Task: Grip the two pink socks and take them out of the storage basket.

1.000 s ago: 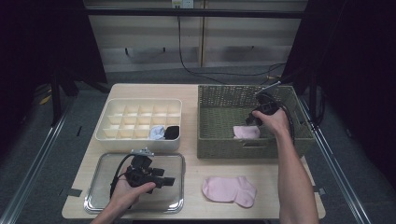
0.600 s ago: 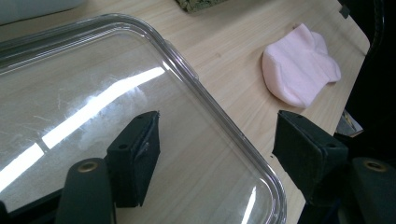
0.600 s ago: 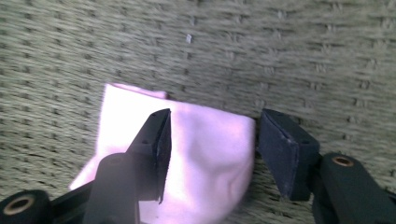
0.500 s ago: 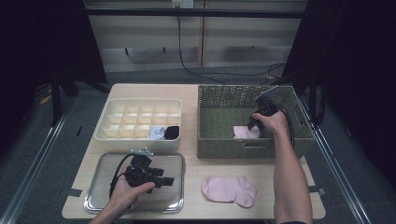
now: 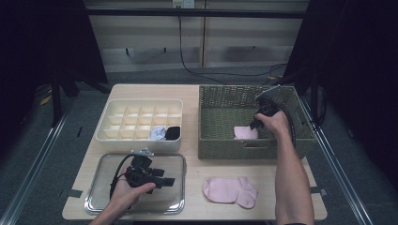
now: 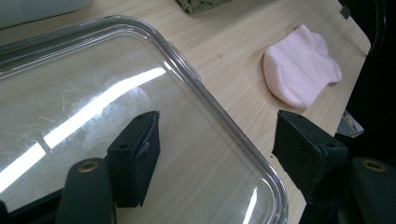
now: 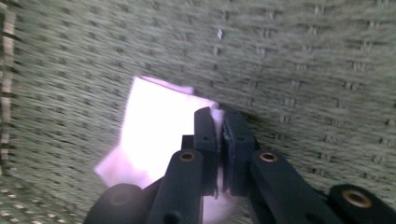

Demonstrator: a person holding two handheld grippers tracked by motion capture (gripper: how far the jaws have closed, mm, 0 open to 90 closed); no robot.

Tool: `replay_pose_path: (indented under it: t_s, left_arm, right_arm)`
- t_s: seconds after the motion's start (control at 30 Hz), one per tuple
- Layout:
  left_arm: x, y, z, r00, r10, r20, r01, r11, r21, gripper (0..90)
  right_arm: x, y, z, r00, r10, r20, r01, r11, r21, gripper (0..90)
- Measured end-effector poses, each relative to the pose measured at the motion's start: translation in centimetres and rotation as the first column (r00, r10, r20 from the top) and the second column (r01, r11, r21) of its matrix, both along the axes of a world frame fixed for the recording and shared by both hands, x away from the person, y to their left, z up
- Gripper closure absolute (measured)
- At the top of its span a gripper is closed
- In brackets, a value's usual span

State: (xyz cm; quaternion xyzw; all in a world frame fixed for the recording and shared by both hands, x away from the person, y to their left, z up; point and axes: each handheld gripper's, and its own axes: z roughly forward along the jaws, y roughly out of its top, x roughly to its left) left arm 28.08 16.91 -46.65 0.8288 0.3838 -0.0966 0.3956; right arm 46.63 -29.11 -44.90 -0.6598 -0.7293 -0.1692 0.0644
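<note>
On a table (image 5: 192,91), the right gripper (image 5: 256,123) reaches down inside a woven basket (image 5: 209,117), its jaws just closed, pinching the edge of a folded sock (image 7: 154,126) on the basket floor. The left gripper (image 5: 165,178) rests on a tray (image 5: 96,201) at the near left, jaws apart. A divided box (image 5: 105,117) lies behind that gripper, holding two rolled socks (image 5: 165,133). A pair of socks (image 5: 230,191) lies right of it.
</note>
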Motion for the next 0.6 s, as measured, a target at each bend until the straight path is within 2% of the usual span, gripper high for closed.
replay_pose_path:
  t_s: [0.13,0.2,0.23,0.4,0.53,0.6]
  left_arm:
    - [0.1,-0.1,-0.1,1.0,0.0,0.0,0.0,1.0,0.007,31.7]
    - [0.1,-0.1,-0.1,1.0,0.0,0.0,0.0,1.0,0.008,31.7]
    - [0.1,-0.1,-0.1,1.0,0.0,0.0,0.0,1.0,0.008,31.7]
    - [0.1,-0.1,-0.1,1.0,0.0,-0.001,0.0,1.0,0.006,31.7]
    - [0.1,-0.1,-0.1,1.0,0.001,-0.001,-0.001,1.0,0.007,31.7]
    - [0.1,-0.2,-0.1,1.0,0.002,0.0,-0.002,1.0,0.004,31.7]
  right_arm:
    - [-0.3,-0.2,0.8,0.9996,-0.012,0.027,0.01,0.9984,0.055,87.6]
    - [-0.4,-0.3,1.0,0.9991,-0.012,0.04,0.009,0.9983,0.057,87.7]
    - [-0.5,-0.2,1.3,0.9986,-0.006,0.052,0.002,0.9967,0.081,87.7]
    - [-0.8,-0.1,2.0,0.997,0.002,0.078,-0.01,0.9946,0.103,87.7]
    - [-1.1,-0.3,2.9,0.9941,-0.017,0.108,0.004,0.9932,0.116,87.7]
    - [-1.5,-0.3,3.5,0.9924,-0.009,0.123,-0.006,0.9918,0.128,87.7]
